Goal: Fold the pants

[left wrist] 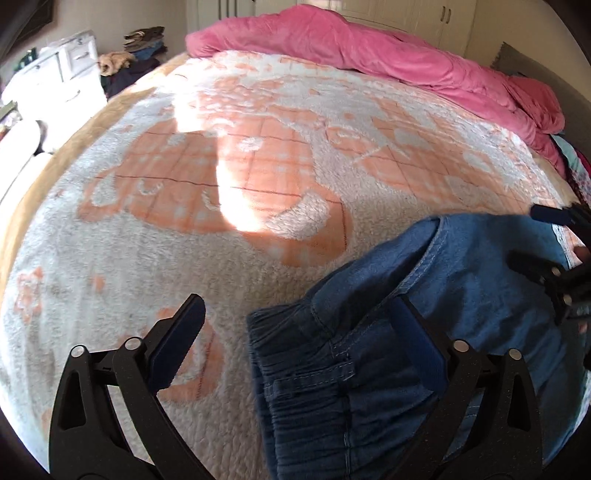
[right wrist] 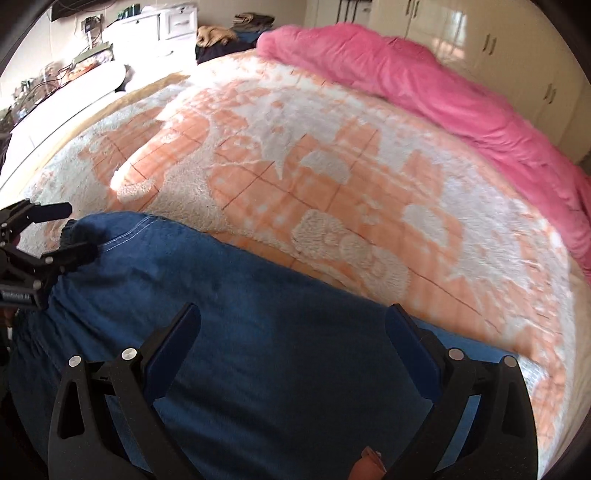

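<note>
The pants (left wrist: 454,295) are seen in mid-blue denim with paler blue stitching along the seams; in the right wrist view the same pants (right wrist: 240,314) are shown as a deeper, plainer blue. The blanket (left wrist: 184,258) is patterned in white fleece and peach-orange, with thin dark red grid lines across the orange patches. A plain bright pink quilt (left wrist: 369,48) is seen along its far edge. The grippers' frames are black; the left gripper (left wrist: 299,310) and right gripper (right wrist: 293,317) are fitted with dark blue pads. The cupboards (right wrist: 498,48) are cream, the drawers (right wrist: 173,22) white.
</note>
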Demonstrator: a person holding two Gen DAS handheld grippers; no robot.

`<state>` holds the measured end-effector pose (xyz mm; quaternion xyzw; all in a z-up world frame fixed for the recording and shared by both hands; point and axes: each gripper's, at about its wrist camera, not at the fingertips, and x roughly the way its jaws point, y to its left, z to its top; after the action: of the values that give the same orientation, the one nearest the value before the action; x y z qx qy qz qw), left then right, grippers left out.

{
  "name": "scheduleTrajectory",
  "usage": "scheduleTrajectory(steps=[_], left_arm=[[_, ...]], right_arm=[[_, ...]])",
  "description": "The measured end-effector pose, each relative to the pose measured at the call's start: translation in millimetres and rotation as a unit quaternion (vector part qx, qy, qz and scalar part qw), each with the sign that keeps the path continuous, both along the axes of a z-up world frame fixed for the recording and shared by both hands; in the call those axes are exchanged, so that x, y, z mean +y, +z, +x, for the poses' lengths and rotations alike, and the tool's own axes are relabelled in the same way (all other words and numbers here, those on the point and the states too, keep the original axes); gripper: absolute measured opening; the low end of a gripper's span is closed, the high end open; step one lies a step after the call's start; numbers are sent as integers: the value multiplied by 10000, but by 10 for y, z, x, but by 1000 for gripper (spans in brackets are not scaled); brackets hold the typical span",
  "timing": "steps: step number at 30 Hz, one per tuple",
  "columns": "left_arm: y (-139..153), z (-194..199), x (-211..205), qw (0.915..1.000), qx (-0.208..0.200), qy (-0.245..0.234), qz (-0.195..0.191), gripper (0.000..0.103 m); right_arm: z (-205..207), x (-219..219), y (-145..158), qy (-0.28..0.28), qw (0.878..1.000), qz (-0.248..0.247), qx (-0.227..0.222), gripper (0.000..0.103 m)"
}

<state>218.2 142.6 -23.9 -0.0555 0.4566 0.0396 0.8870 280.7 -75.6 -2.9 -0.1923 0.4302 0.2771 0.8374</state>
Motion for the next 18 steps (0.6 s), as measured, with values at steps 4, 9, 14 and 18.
scheduleTrajectory(steps=[4,9,14,18], left_arm=[[-20,25,11,9997,-73,-146,-190,44],[46,-51,-9,9988,-340,-296,-212,29],[235,-214,-119,9961,-785,-378,146,28],[284,-278,-154,9947,-918,-389,239,28]], right_arm=[[137,75,-17,181,9998,12,22,99],[141,226,-56,522,9984,-201,-49,99],[108,384,-100,849,9950,-478,-202,99],[92,492,-131,1024,9924,-597,-317,89]])
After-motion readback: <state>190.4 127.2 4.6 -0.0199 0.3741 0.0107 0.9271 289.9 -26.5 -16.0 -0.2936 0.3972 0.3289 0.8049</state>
